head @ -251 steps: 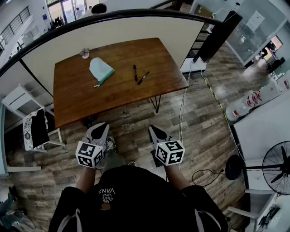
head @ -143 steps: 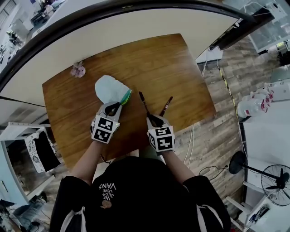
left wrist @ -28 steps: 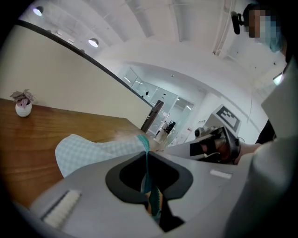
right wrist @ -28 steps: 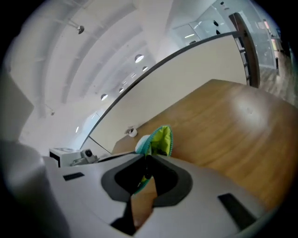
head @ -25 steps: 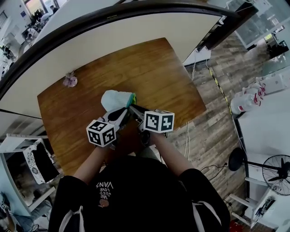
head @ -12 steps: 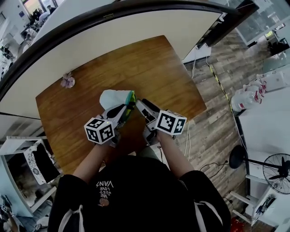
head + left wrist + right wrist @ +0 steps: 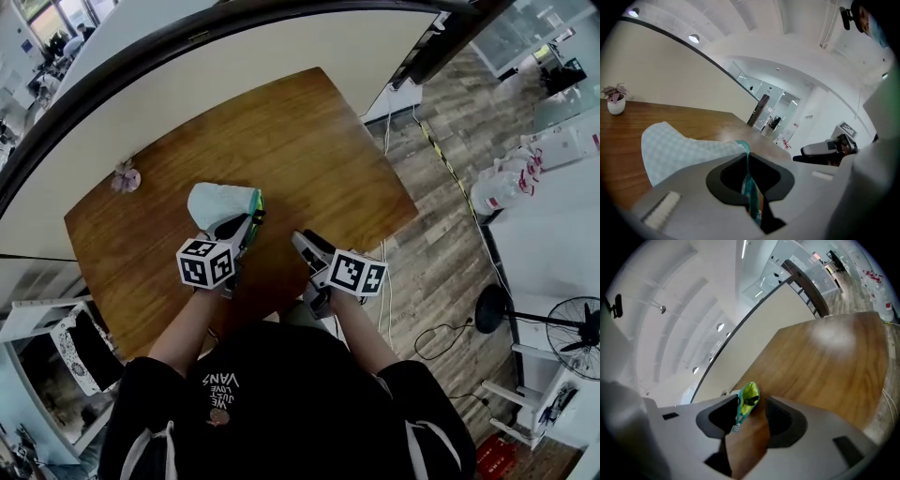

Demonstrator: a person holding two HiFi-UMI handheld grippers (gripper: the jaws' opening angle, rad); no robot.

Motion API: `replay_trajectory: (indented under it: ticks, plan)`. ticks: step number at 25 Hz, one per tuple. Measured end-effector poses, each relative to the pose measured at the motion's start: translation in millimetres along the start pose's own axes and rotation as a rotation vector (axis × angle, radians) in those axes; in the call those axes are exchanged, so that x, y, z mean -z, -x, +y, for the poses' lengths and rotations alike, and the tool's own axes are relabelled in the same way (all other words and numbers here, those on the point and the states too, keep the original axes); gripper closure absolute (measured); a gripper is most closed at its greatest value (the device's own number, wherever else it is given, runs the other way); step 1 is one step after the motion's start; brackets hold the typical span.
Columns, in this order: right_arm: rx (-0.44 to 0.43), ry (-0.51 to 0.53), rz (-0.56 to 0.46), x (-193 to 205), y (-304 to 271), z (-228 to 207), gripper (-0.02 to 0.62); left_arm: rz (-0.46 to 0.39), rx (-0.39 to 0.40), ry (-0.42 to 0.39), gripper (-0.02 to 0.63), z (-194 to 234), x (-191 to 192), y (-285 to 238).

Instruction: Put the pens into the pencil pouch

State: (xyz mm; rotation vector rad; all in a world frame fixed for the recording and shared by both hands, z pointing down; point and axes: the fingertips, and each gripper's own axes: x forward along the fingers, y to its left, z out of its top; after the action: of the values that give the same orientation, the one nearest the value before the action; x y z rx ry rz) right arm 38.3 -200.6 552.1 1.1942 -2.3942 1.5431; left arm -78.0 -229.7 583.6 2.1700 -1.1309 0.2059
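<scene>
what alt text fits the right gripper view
The right gripper, jaws apart after just opening and gripping nothing, points at the pencil pouch, whose open green-lined mouth shows beyond the gap. A wooden table lies beneath.

Bench: brown wood, smooth, slight sheen, grain visible. Pencil pouch: soft matt cloth, pale checked weave, teal zip edge, lime lining. Left claw: matt grey plastic shell, black matt inner faces. Floor: wood-look planks, glossy. Plant pot: white, smooth.
</scene>
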Motion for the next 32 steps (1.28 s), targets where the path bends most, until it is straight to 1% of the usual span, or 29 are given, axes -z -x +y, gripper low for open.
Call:
replay_trajectory:
  ticks: [3,6,9,12,13,15,16,19,22,27,32]
  plan:
    - [0.017,-0.010,0.010,12.4,7.5,-5.5,0.440,0.031,-0.015,-0.020,0.577,2.2,8.2,-8.0]
    - [0.031,-0.011,0.007,16.8,13.9,-9.2,0.440,0.060,-0.036,-0.022,0.577,5.4,15.7,-15.4]
    - [0.042,-0.007,0.000,15.0,14.8,-12.8,0.440,0.084,-0.042,-0.009,0.577,10.6,20.7,-24.9]
    - [0.046,-0.002,-0.007,16.1,18.8,-11.8,0.440,0.085,-0.030,0.021,0.575,8.8,24.0,-27.4]
    - [0.046,0.000,-0.008,17.2,20.0,-11.0,0.440,0.081,-0.024,0.030,0.569,7.3,24.0,-27.1]
    - [0.045,0.003,-0.008,20.3,21.0,-8.8,0.440,0.075,-0.011,0.034,0.491,4.0,22.4,-25.1]
    - [0.043,0.004,-0.009,23.5,22.9,-7.0,0.440,0.072,-0.008,0.030,0.479,1.0,22.0,-21.6]
    - [0.040,0.015,-0.013,34.7,31.2,1.5,0.440,0.049,-0.005,0.015,0.472,-9.6,21.4,-4.6]
    - [0.049,0.068,-0.030,38.8,34.2,10.6,0.442,0.021,-0.009,-0.005,0.462,-14.7,20.2,13.9]
    - [0.091,0.185,-0.044,51.6,38.2,26.0,0.440,-0.022,-0.012,-0.074,0.456,-21.6,18.5,51.6]
    - [0.147,0.303,-0.117,54.4,47.4,48.9,0.442,-0.056,-0.003,-0.137,0.456,-29.9,20.4,91.2]
